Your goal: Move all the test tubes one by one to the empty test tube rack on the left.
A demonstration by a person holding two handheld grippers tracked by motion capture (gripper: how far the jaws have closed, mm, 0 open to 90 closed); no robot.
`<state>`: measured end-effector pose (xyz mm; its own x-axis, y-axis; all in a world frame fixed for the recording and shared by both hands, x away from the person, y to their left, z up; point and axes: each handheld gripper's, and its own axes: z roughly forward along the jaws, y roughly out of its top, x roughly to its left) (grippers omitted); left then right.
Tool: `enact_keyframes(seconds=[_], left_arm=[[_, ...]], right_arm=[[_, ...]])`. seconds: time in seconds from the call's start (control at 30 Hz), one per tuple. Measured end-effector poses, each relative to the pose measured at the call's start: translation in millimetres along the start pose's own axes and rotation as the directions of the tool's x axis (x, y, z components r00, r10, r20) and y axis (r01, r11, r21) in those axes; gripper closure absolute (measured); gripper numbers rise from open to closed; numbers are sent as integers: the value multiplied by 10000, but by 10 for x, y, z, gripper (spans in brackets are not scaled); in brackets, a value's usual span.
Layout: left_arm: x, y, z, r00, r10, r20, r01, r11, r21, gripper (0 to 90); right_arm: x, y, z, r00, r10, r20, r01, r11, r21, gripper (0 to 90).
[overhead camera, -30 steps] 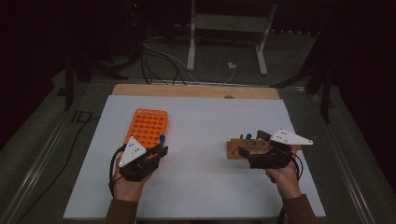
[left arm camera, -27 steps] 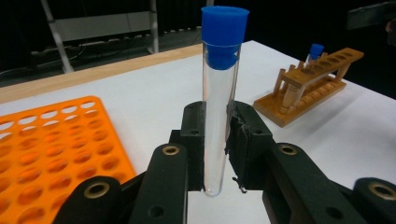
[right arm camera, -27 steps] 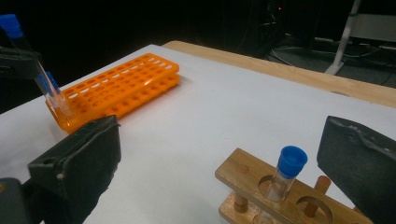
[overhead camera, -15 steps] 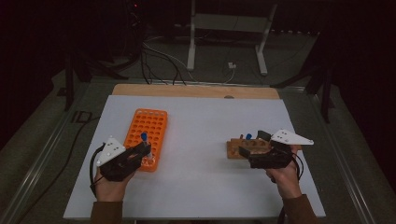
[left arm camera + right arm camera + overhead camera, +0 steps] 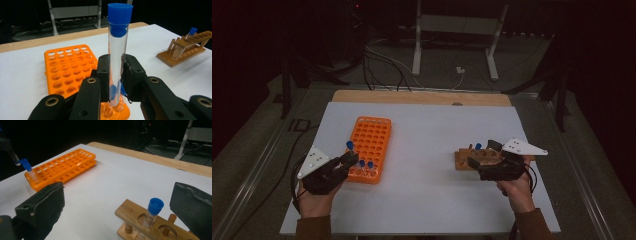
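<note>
From the high view, the left gripper point(image 5: 348, 161) sits at the near left of the white counter point(image 5: 427, 135), its jaws pinched on a clear tube point(image 5: 350, 148) with a blue cap. The tube stands at the near left corner of the orange rack point(image 5: 372, 145), beside two more blue-capped tubes point(image 5: 365, 166) standing in the rack's near row. The right gripper point(image 5: 477, 162) rests at the near edge of the wooden rack point(image 5: 474, 156), jaws spread, with one capped tube point(image 5: 478, 147) standing in that rack. Against the earlier high views, the left gripper has travelled left and toward the person, from the rack's right side to its near left corner, carrying the tube; the right gripper has kept its place.

In the left gripper view, the tube point(image 5: 117, 50) stands upright between the two black jaws, which press on its lower part from both sides; the blue cap rises well above them. The orange rack point(image 5: 67, 70) lies behind and below, the wooden rack point(image 5: 182, 50) well apart at the far right.

In the right gripper view, the jaws stand wide apart, and the wooden rack point(image 5: 132, 216) with its capped tube point(image 5: 152, 213) lies between them, touching neither. The orange rack point(image 5: 62, 166) lies far off across the counter.
</note>
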<state>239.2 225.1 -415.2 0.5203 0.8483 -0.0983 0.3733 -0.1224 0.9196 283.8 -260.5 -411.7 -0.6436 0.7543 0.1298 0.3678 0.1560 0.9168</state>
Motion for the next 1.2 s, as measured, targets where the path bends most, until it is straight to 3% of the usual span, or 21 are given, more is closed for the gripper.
enact_keyframes(seconds=[0.37,0.73,1.0,1.2], left_arm=[[155,-124,-66,9995,-139,-275,138,9999,-39,768],[241,-308,62,9963,-57,-855,71,9998,161,769],[277,-414,158,9957,-159,-909,211,9981,574,769],[298,-485,201,9956,-68,-936,178,9930,1166,769]], right_arm=[[-16,2,-15,10000,44,16,-44,10000,-43,2],[-8,0,-4,10000,6,-34,-6,10000,-35,2],[-5,-1,-6,10000,-21,-42,21,10000,-48,2],[-8,1,-18,10000,-12,-70,11,10000,-76,2]])
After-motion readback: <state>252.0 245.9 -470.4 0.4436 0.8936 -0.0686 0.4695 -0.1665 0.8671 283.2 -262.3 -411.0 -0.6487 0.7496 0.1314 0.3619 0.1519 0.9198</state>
